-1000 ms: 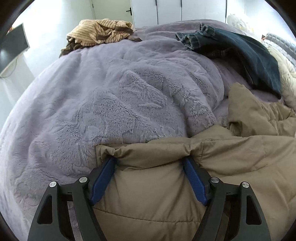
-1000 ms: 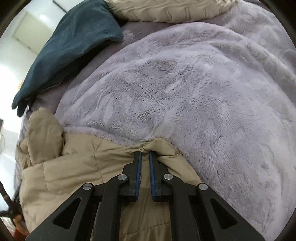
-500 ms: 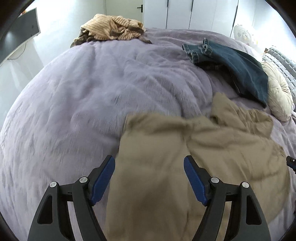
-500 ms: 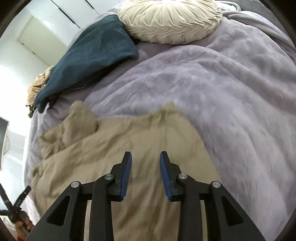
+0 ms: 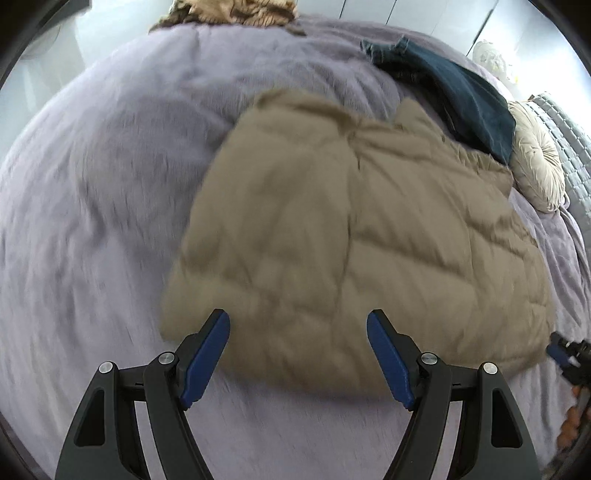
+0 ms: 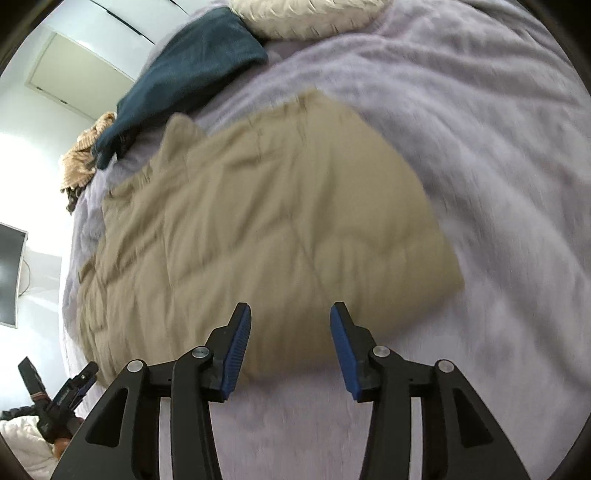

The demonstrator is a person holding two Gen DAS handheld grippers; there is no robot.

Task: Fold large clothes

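- Your left tongs are nearest you. Their blue pads stand wide apart and hold nothing.
- Your right tongs have just been opening. They are apart now, and nothing is between the pads.
- Both tongs hang in the air above the near edge of the tan puffy jacket.
- The jacket lies flat and folded on the purple fuzzy bed cover, in the middle of the bed.
- In the left view, the other tongs peek in at the right edge, just beside the jacket's near right corner.
- Past the jacket, at its far right, lie dark blue jeans, touching the jacket's far edge.
- A round cream pillow sits right of the jeans.
- Farthest off, a striped tan cloth is bunched at the far edge of the bed.
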